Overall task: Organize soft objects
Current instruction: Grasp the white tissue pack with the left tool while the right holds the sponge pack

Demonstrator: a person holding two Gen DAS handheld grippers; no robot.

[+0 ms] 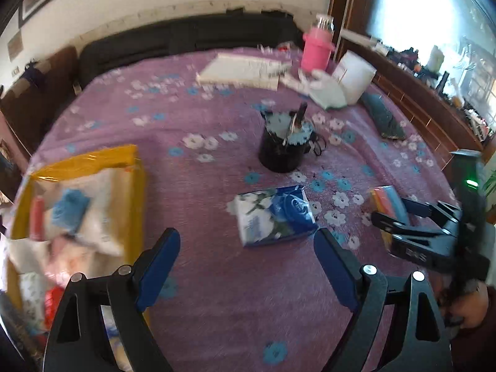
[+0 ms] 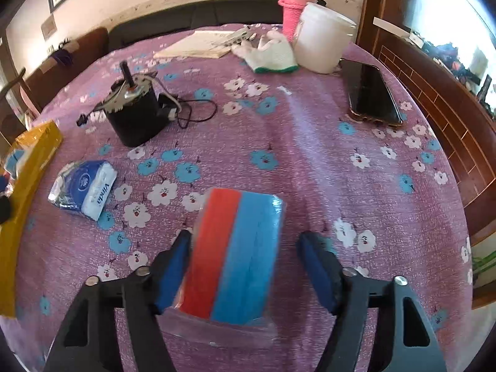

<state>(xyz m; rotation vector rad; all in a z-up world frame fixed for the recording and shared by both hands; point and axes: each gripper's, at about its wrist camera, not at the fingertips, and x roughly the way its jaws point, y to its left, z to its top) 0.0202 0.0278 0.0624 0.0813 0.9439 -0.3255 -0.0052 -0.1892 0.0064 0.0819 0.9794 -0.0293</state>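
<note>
Two views taken. From left wrist: left gripper (image 1: 246,266) held over purple flowered bed cover (image 1: 217,294), jaws wide apart, nothing between them; blue tissue pack (image 1: 274,215) lying just ahead of the fingertips; yellow bag (image 1: 74,217) at left, stuffed with soft packets; black pot (image 1: 283,145) further back; right gripper (image 1: 400,214) seen at far right, around the red-and-blue pack (image 1: 389,203). From right wrist: right gripper (image 2: 245,249) low over the cover, jaws apart, red-and-blue pack (image 2: 235,254) standing between them, left finger (image 2: 173,272) close against its red side, right finger (image 2: 316,276) clear of the blue side; contact at left uncertain. Tissue pack (image 2: 83,187) off to the left, beside the yellow bag (image 2: 28,179). Glove (image 2: 269,54), white tub (image 2: 322,40), phone (image 2: 372,91) at far side.
</note>
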